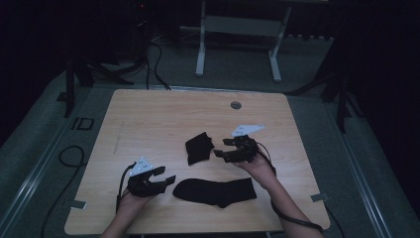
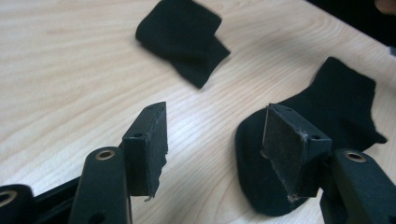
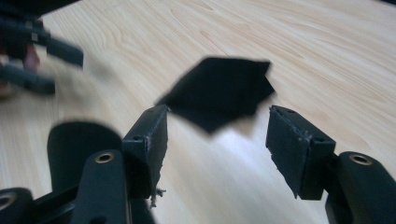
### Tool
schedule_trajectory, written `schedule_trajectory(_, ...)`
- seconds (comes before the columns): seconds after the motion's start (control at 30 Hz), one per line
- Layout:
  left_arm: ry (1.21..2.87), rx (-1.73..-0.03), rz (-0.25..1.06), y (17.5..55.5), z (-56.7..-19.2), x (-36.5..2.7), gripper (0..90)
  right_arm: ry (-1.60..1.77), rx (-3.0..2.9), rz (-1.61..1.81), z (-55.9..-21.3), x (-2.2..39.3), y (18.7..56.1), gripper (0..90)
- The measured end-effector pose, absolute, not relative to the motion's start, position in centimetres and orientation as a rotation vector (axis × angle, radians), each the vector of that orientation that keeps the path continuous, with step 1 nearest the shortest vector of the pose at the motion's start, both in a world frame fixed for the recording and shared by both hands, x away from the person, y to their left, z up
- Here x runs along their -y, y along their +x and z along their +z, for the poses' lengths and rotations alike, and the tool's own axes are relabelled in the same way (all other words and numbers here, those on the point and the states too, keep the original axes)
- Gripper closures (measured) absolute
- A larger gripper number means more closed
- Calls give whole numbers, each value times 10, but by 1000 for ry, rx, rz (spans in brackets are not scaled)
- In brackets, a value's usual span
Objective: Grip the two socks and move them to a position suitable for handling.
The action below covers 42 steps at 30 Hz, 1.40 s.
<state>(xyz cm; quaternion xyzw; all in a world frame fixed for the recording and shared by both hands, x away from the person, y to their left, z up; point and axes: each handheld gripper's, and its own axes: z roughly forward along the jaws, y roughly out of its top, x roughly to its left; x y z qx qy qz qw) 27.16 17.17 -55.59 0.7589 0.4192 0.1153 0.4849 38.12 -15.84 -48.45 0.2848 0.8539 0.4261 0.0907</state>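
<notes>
One black sock, the folded sock (image 1: pixel 199 148), lies doubled over on itself near the middle of the tabletop (image 1: pixel 148 119), so that half of the pair looks finished. The flat sock (image 1: pixel 216 192) lies stretched out at about 5 o'clock of it, toward the near edge, heel bump pointing down; by my reading this one is left to fold, and perhaps the two are to be put together afterward.

The left tongs (image 1: pixel 167 175) hover just at the toe end of the flat sock, at its 9 o'clock. In the left gripper view the left tongs (image 2: pixel 215 149) stand moderately wide with nothing between the pads; the sock's toe (image 2: pixel 254 186) lies beneath and behind the right-hand jaw, not pinched. The right tongs (image 1: pixel 221 148) hang just at 3 o'clock of the folded sock, close to it but not gripping. In the right gripper view they (image 3: pixel 217 149) gape wide and empty, with the folded sock (image 3: pixel 219 93) lying past them on the wood.

Little else sits on the tabletop: a round grommet (image 1: pixel 236 105) at 12 o'clock near the far edge, well apart from the socks. Cables trail from each gripper off the near side. Nothing blocks the way to either sock; the scene is dim, and the right gripper view is blurred.
</notes>
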Motion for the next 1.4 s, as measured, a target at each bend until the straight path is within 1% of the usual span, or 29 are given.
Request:
schedule_trajectory(0.07, 1847, -1030, 269, 272, -560, -172, 374, 879, -2552, 1280, -486, 141, 398, 350)
schedule_trajectory(0.1, 1847, -1030, 269, 272, -560, -172, 368, 879, -2552, 1280, -486, 141, 398, 350)
schedule_trajectory(0.13, 1837, -1031, 267, 272, -560, -172, 338, 906, -2555, 1241, -490, 124, 412, 332)
schedule_trajectory(0.17, 1838, -1018, 255, 272, -561, -173, 324, 920, -2555, 1219, -493, 117, 418, 308)
schedule_trajectory(0.2, 1838, -1018, 255, 272, -561, -173, 306, 920, -2555, 1219, -493, 117, 418, 308)
schedule_trajectory(0.27, 1828, -1019, 248, 272, -561, -173, 303, 980, -2567, 1168, -506, 100, 434, 273)
schedule_trajectory(0.33, 1837, -1029, 248, 272, -561, -174, 303, 996, -2582, 1116, -517, 91, 440, 270)
schedule_trajectory(0.37, 1837, -1029, 248, 272, -561, -174, 303, 996, -2582, 1116, -517, 91, 440, 270)
schedule_trajectory(0.4, 1850, -1034, 249, 271, -562, -174, 303, 1006, -2598, 1055, -528, 84, 442, 270)
schedule_trajectory(0.43, 1850, -1034, 249, 271, -562, -174, 303, 1006, -2598, 1055, -528, 84, 442, 270)
schedule_trajectory(0.5, 1850, -1038, 245, 272, -562, -174, 303, 961, -2618, 958, -541, 76, 439, 325)
schedule_trajectory(0.53, 1853, -1043, 246, 272, -563, -174, 303, 961, -2618, 958, -541, 76, 439, 325)
schedule_trajectory(0.57, 1853, -1046, 247, 273, -563, -174, 304, 897, -2625, 881, -548, 72, 435, 392)
schedule_trajectory(0.6, 1850, -1048, 242, 273, -563, -174, 303, 852, -2612, 857, -550, 70, 431, 414)
schedule_trajectory(0.63, 1849, -1054, 238, 274, -563, -174, 303, 831, -2610, 851, -550, 70, 429, 467)
schedule_trajectory(0.67, 1849, -1054, 238, 274, -563, -174, 303, 831, -2614, 861, -551, 69, 428, 540)
schedule_trajectory(0.7, 1849, -1054, 236, 276, -563, -173, 304, 820, -2618, 865, -551, 69, 427, 638)
schedule_trajectory(0.73, 1849, -1054, 236, 276, -563, -173, 304, 795, -2614, 851, -550, 68, 425, 713)
schedule_trajectory(0.77, 1849, -1059, 229, 277, -563, -173, 304, 795, -2614, 851, -550, 68, 425, 713)
schedule_trajectory(0.8, 1847, -1063, 225, 278, -563, -172, 304, 780, -2604, 836, -550, 66, 424, 768)
schedule_trajectory(0.97, 1838, -1063, 220, 281, -561, -171, 306, 815, -2592, 887, -544, 69, 424, 788)
schedule_trajectory(1.2, 1830, -1059, 230, 290, -559, -163, 305, 781, -2519, 1143, -491, 82, 404, 789)
schedule_trajectory(1.4, 1774, -986, 214, 298, -547, -143, 304, 777, -2491, 1325, -468, 87, 387, 788)
